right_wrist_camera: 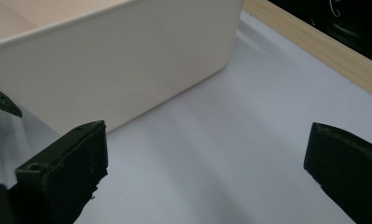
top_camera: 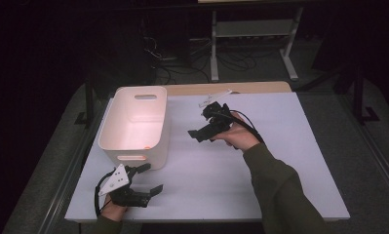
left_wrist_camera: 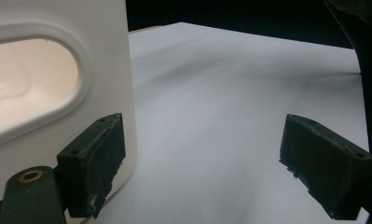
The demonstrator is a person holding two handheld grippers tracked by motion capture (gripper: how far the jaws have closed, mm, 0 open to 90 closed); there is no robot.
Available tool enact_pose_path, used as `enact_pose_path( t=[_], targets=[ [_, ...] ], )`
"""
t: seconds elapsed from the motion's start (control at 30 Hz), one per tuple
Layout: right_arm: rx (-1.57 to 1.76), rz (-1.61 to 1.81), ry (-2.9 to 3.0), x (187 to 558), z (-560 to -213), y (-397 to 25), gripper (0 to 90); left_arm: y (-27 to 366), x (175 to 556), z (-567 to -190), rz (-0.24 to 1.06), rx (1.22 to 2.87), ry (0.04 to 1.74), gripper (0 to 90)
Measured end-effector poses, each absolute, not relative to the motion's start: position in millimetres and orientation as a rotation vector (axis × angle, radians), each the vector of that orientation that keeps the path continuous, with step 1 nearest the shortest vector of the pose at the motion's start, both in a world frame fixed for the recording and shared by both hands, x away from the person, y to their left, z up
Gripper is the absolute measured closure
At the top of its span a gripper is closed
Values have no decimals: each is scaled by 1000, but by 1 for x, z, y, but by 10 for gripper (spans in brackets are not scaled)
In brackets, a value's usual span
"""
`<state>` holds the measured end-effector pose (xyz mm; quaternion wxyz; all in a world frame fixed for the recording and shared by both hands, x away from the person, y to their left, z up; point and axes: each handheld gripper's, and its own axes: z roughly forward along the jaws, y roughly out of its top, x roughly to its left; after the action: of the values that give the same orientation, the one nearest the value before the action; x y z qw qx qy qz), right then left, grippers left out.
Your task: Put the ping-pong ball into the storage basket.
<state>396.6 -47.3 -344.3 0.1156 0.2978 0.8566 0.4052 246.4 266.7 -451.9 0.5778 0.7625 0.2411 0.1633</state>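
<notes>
- One white bin stands upright near the desk's left edge, long axis running front to back, opening up.
- Left hand-held gripper, jaws apart, just beside the bin's front corner, perhaps touching.
- Right hand-held gripper, jaws apart, empty, mid-desk.

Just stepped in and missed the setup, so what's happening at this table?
A person holds a claw in each hand over a white-covered table. The left claw sits open near the front edge, right beside the near end of a white plastic bin. The right claw is open too, above the middle of the table, pointing toward the bin's side. Neither claw holds anything, and no contents are visible in the bin.
</notes>
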Motion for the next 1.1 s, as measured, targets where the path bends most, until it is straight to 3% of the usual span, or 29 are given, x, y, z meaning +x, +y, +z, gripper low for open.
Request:
enact_pose_path(
  t=[1.1],
  targets=[
    [1020, 1174, 2400, 359, -395, -118, 0, 267, 246, -452, 386, 1781, 564, 140]
  ],
)
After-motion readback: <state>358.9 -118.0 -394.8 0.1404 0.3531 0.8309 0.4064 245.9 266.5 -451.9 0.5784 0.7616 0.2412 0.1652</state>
